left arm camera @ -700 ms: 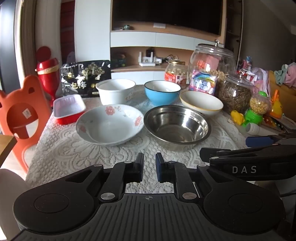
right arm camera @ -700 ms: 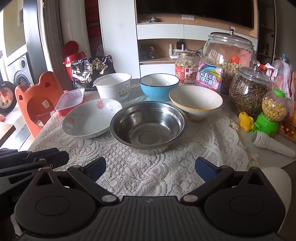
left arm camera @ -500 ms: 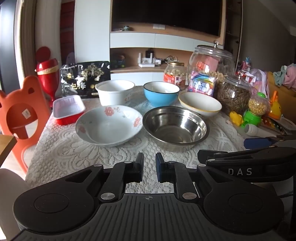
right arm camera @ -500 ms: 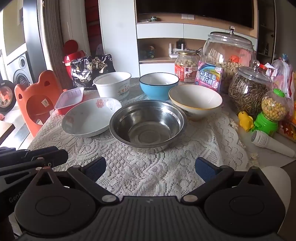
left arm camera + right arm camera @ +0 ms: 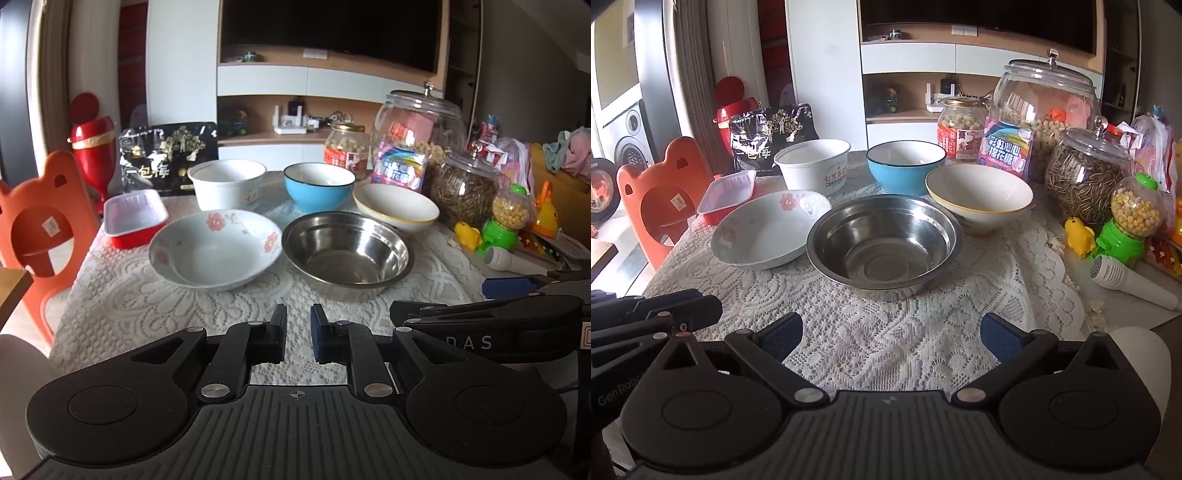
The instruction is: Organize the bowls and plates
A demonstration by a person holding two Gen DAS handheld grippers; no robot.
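Five bowls stand on a lace-covered table. A steel bowl [image 5: 884,240] is nearest, in the middle; it also shows in the left wrist view [image 5: 345,253]. A white floral bowl [image 5: 216,249] sits left of it. Behind are a white paper tub [image 5: 227,188], a blue bowl [image 5: 317,186] and a white yellow-rimmed bowl [image 5: 979,195]. My left gripper [image 5: 298,338] is nearly shut and empty, above the table's near edge. My right gripper [image 5: 891,338] is wide open and empty, in front of the steel bowl.
Glass jars [image 5: 1045,110] of snacks, a green candy dispenser [image 5: 1130,221], a yellow duck toy and a white toy microphone [image 5: 1130,280] crowd the right side. A red-and-white tray [image 5: 135,218], a black snack bag [image 5: 166,162] and an orange chair [image 5: 37,225] are at the left.
Both grippers have drifted slightly; the bowls appear a little lower and closer in the views. Nothing was grasped or moved.
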